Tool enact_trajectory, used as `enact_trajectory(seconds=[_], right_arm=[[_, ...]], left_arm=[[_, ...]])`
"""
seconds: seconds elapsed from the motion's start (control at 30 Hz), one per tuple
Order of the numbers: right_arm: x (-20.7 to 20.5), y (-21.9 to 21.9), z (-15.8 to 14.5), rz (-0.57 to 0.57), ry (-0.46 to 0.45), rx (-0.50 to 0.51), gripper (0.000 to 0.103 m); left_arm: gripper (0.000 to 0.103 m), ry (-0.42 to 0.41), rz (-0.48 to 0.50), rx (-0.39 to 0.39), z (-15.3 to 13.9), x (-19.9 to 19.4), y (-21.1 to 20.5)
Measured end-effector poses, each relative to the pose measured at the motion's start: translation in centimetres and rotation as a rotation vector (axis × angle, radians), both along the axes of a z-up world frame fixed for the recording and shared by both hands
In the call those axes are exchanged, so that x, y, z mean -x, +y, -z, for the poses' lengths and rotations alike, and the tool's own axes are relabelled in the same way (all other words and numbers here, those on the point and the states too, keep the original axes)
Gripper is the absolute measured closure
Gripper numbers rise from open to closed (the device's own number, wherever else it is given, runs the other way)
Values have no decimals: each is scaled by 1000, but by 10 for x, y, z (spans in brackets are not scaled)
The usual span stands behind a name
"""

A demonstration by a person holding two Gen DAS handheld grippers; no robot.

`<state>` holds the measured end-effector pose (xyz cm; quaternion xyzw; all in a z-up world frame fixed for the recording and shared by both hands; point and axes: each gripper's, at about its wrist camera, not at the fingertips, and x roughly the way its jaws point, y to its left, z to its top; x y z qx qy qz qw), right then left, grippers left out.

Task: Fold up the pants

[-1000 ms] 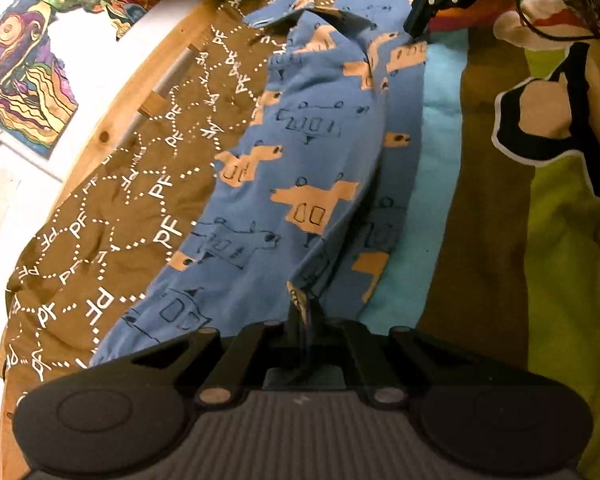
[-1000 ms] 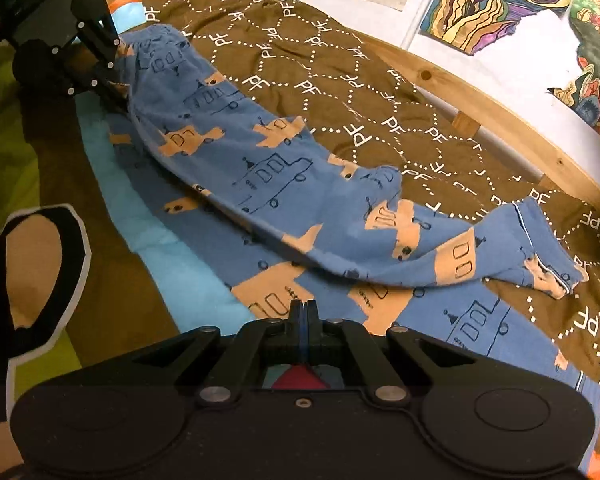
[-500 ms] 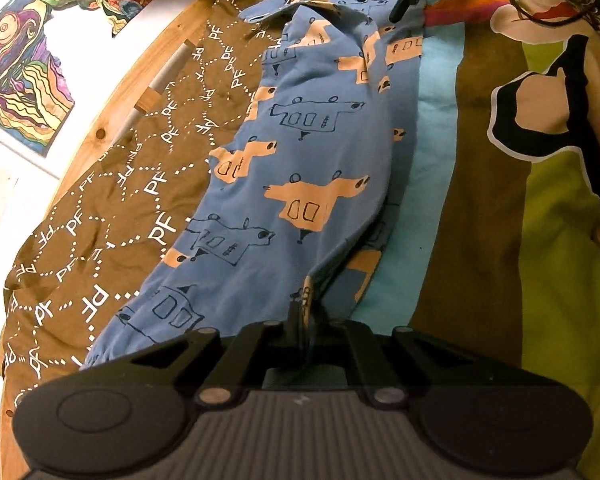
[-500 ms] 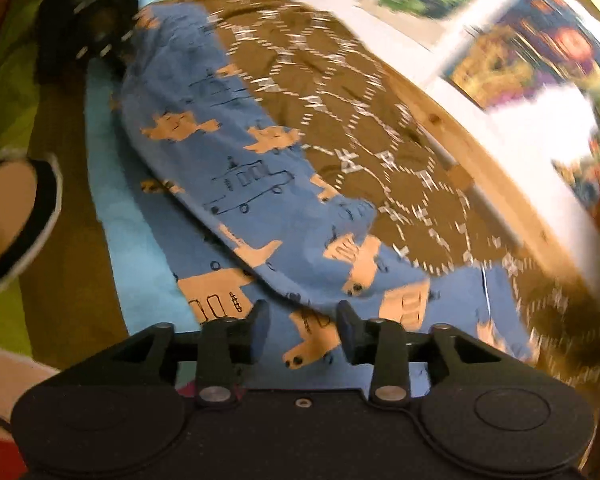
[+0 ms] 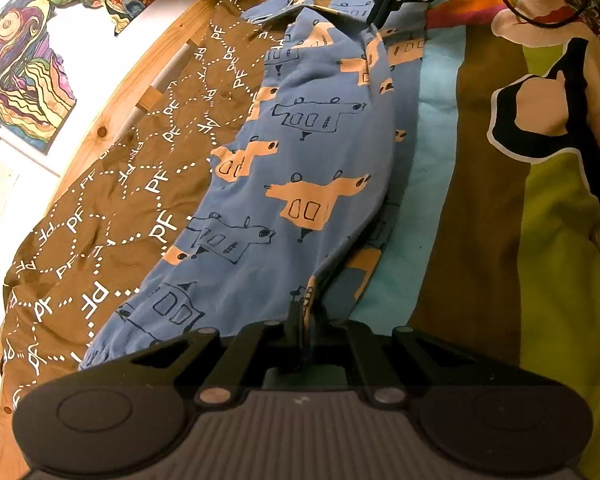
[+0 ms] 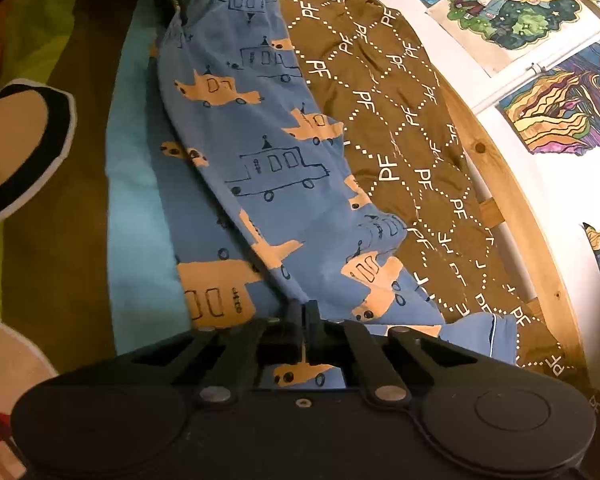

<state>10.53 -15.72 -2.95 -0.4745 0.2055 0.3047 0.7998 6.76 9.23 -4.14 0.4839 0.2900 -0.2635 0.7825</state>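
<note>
Item: blue printed pants (image 5: 300,168), lying lengthwise on the bed's brown blanket (image 5: 112,208) and striped cover. We hold them at both ends, long axis running tong to tong: left gripper (image 5: 305,312) clenched on one end, right gripper (image 6: 305,312), jaws just closed, pinching the other

A bedroom in a home, likely a child's. A bed with a wooden frame (image 5: 112,120) fills both views, spread with a brown quilt (image 5: 100,216) printed with white letters and a bright striped cover (image 5: 480,208). Hand-coloured drawings (image 6: 516,8) are stuck on the white wall (image 6: 560,184) beside it. Children's pants (image 6: 260,148) with a vehicle print lie on the bedding.
</note>
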Motion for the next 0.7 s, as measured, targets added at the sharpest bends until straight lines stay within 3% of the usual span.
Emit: enact_trajectory(seconds=[0.43, 0.6, 0.63, 0.67, 0.7], right_arm=[[22, -7, 6, 36, 61, -26, 103], [22, -5, 20, 88, 108, -58, 102], [22, -6, 19, 104, 117, -80, 101], [21, -9, 16, 121, 126, -108, 97], [21, -12, 12, 135, 138, -137, 92]], left_arm=[[99, 23, -9, -9, 5, -3, -2], [96, 74, -51, 45, 1, -13, 0], [92, 92, -66, 72, -2, -15, 2], [80, 110, -80, 101, -6, -16, 2], [59, 126, -93, 133, -10, -17, 3]])
